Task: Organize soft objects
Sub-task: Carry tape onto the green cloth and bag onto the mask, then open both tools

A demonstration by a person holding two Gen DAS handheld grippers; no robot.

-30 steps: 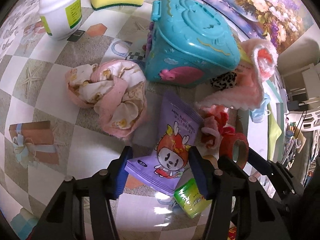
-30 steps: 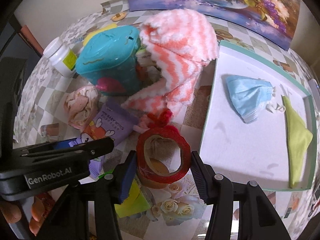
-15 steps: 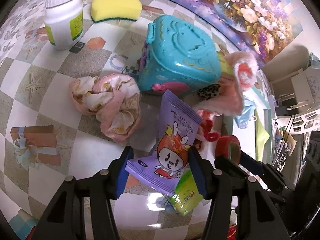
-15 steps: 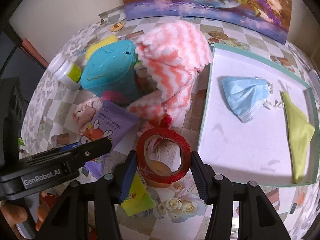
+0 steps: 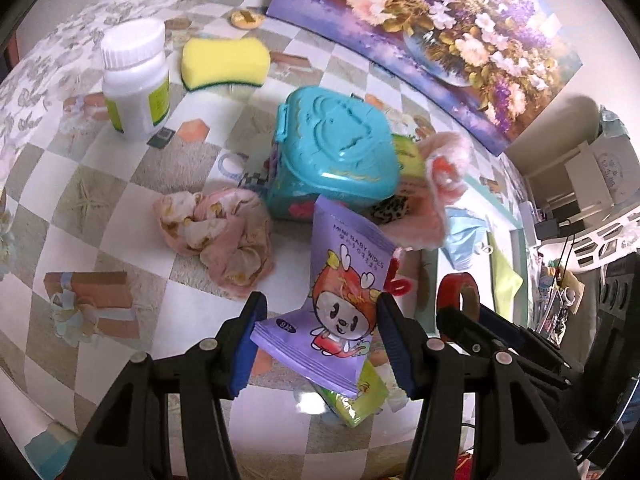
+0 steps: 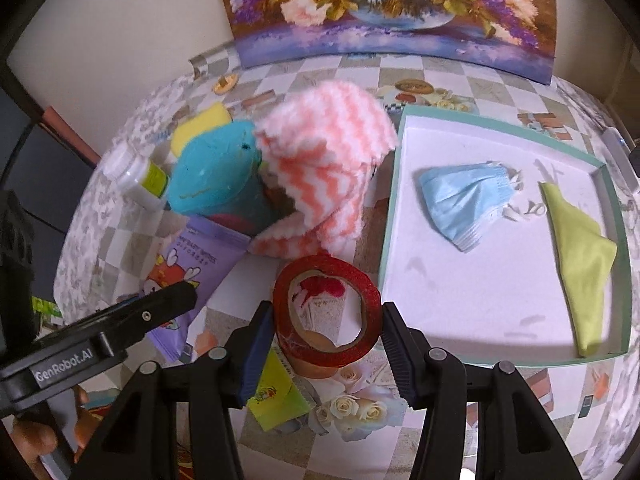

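While blue face mask (image 6: 464,204) and yellow-green cloth (image 6: 580,264) are trayed, pink fuzzy towel (image 6: 324,160) at 11 o'clock is left; left claw (image 5: 318,336) clamped on purple wipes pack (image 5: 336,304), right claw (image 6: 326,344) on red tape roll (image 6: 326,316).

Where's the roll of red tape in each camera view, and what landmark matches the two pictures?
Left wrist: red tape roll right of centre, just beyond the right gripper.
Right wrist: red tape roll low centre, between the right gripper fingers.
Shared landmark: the teal toy case.

Purple wipes pack (image 5: 340,304), red tape roll (image 6: 326,314), pink-white zigzag towel (image 6: 324,160), teal case (image 5: 332,152).
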